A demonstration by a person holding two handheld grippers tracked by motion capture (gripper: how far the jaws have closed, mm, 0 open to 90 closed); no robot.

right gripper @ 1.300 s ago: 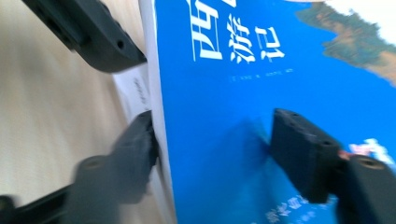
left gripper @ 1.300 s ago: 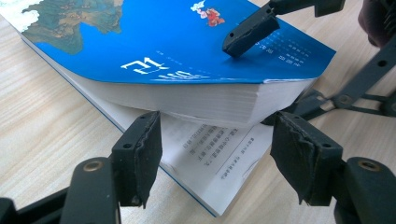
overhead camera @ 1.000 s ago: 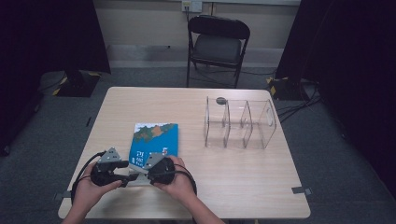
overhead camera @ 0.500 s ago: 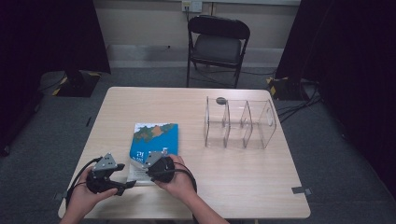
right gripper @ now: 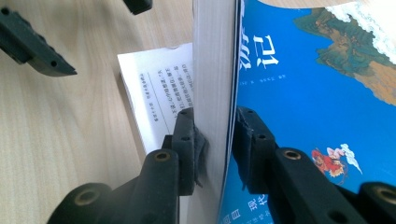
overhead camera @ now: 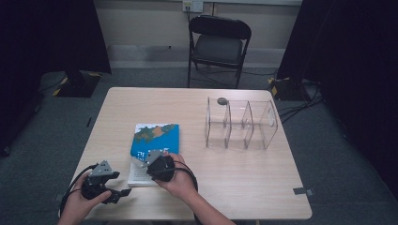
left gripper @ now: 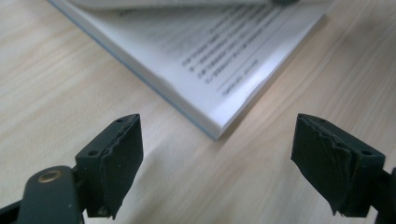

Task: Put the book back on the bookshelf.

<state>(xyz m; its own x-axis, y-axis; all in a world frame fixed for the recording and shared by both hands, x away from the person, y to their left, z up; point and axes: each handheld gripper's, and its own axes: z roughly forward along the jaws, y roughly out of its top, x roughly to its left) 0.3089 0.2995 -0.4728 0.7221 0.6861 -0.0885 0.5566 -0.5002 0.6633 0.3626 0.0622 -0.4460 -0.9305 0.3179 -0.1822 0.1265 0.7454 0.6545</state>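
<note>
A book with a blue picture cover (overhead camera: 157, 136) lies on the wooden table, left of centre. My right gripper (overhead camera: 141, 161) is at its near end, and its jaws have just been closing. In the right gripper view, the right gripper (right gripper: 217, 135) is shut on the blue cover (right gripper: 299, 74) together with a thick wad of pages, lifted off the printed page beneath. My left gripper (overhead camera: 123, 193) is near the table's front left edge, and its jaws have just been opening. In the left gripper view, the left gripper (left gripper: 217, 163) stands open and holds nothing, just short of the book's white corner (left gripper: 219, 60).
A clear acrylic rack with three compartments (overhead camera: 241, 124) stands right of the book, with a small dark round thing (overhead camera: 222, 100) at its far left corner. A black folding chair (overhead camera: 218, 44) stands beyond the table. Bare tabletop (overhead camera: 244, 187) lies to the right of my hands.
My left gripper has let go of the book, opened and drawn back toward the front left. My right gripper has stayed at the book's near end.
</note>
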